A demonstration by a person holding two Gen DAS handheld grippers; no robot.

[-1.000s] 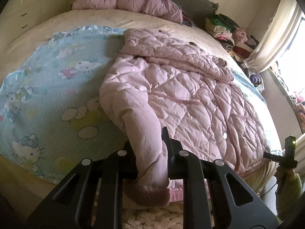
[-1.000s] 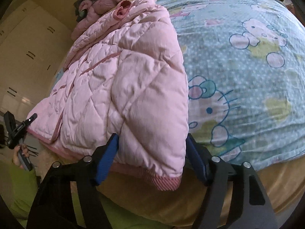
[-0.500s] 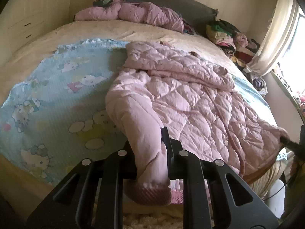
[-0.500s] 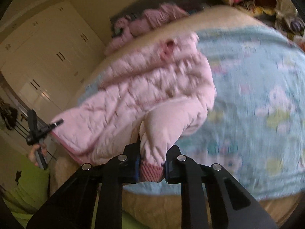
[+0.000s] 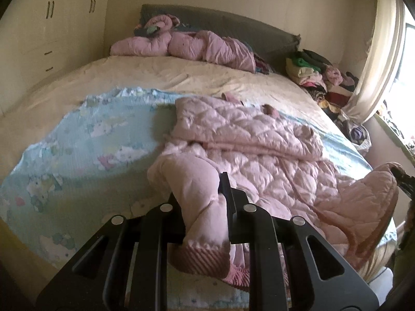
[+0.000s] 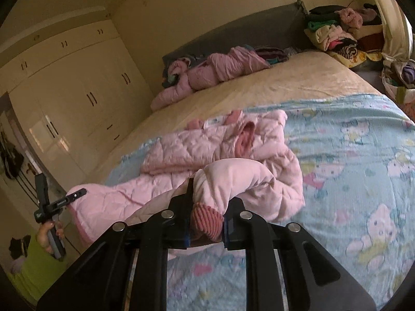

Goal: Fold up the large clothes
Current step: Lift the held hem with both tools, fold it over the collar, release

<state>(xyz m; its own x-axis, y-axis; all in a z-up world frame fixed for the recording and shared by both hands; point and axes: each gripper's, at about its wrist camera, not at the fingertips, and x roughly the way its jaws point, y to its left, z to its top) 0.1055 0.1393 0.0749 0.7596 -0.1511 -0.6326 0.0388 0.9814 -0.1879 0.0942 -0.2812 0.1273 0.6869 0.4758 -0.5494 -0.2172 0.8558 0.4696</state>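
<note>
We see a pink quilted jacket (image 5: 259,150) lying on the light blue cartoon blanket (image 5: 77,155) that covers the near part of the bed (image 5: 181,75). Our left tool (image 5: 205,207) is closed on one sleeve (image 5: 197,197) just above its ribbed cuff, and our right tool (image 6: 207,207) is closed on the other sleeve (image 6: 233,176). Behind the bed stand a grey headboard (image 5: 233,28), cream wardrobes (image 6: 77,90), a clothes pile (image 5: 319,72) and a curtain (image 5: 381,59).

Your jacket (image 5: 259,150) lies on the blanket (image 5: 77,140), which covers the near part of the bed (image 5: 181,75). Behind it, a second jacket (image 5: 186,46) rests against the headboard (image 5: 233,28). A clothes pile (image 5: 316,75) sits right of the bed; wardrobes (image 6: 77,90) stand left.
</note>
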